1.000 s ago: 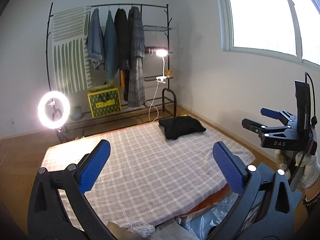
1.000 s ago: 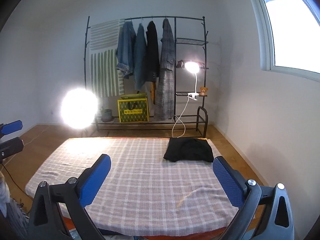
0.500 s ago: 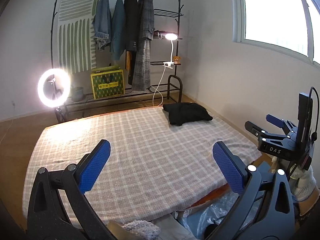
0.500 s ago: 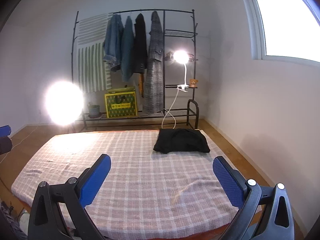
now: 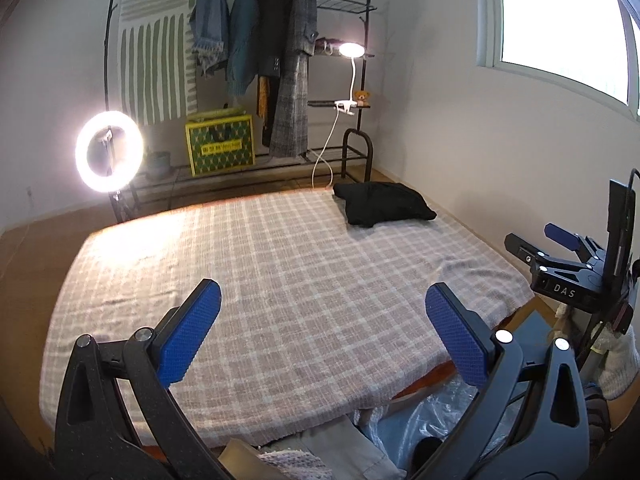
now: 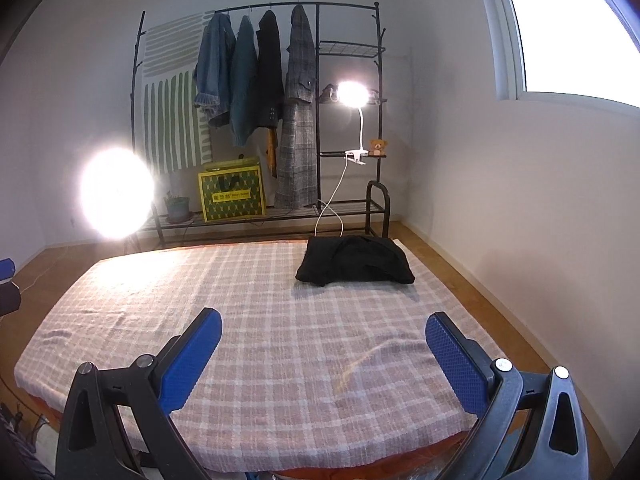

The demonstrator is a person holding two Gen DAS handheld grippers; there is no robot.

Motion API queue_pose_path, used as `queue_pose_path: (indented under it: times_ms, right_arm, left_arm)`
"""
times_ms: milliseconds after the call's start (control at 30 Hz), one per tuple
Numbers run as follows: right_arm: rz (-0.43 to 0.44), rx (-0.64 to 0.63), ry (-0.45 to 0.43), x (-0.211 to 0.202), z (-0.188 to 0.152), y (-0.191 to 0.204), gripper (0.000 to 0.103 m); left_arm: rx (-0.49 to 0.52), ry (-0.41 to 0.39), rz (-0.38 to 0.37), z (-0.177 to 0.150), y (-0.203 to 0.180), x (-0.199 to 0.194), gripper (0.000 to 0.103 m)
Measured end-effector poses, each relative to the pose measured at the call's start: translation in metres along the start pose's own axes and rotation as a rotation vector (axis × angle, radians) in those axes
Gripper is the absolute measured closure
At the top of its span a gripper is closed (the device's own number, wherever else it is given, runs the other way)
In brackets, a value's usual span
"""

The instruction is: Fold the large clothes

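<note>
A folded black garment lies at the far right corner of a mattress covered by a pink-and-white checked blanket. My left gripper hangs open over the blanket's near edge, holding nothing. My right gripper is open too and empty, above the near right part of the blanket. In the left wrist view the right gripper shows at the right edge, beyond the mattress corner. More clothes and a clear plastic bag lie on the floor below the near edge.
A black clothes rack with hanging jackets stands against the far wall, holding a yellow-green box, a clip lamp and a small teddy bear. A lit ring light stands at the far left. A window is on the right wall.
Both grippers have risen and tilted downward, so the mattress shows from higher up and more of its near edge is in view. Both stay open and empty.
</note>
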State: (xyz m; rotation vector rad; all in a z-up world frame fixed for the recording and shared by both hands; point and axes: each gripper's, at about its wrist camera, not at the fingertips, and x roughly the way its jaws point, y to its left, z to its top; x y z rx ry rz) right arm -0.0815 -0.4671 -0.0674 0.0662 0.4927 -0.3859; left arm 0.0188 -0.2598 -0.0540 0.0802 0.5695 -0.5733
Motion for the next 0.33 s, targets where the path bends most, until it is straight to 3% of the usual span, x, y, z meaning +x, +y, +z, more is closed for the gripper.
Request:
queue_pose_path:
  times_ms: [333]
  right_arm:
    - [-0.02,-0.049,0.016,0.013,-0.006,0.012,0.0]
  left_arm:
    - [-0.068,0.028,0.022,-0.008,0.03,0.014,0.0]
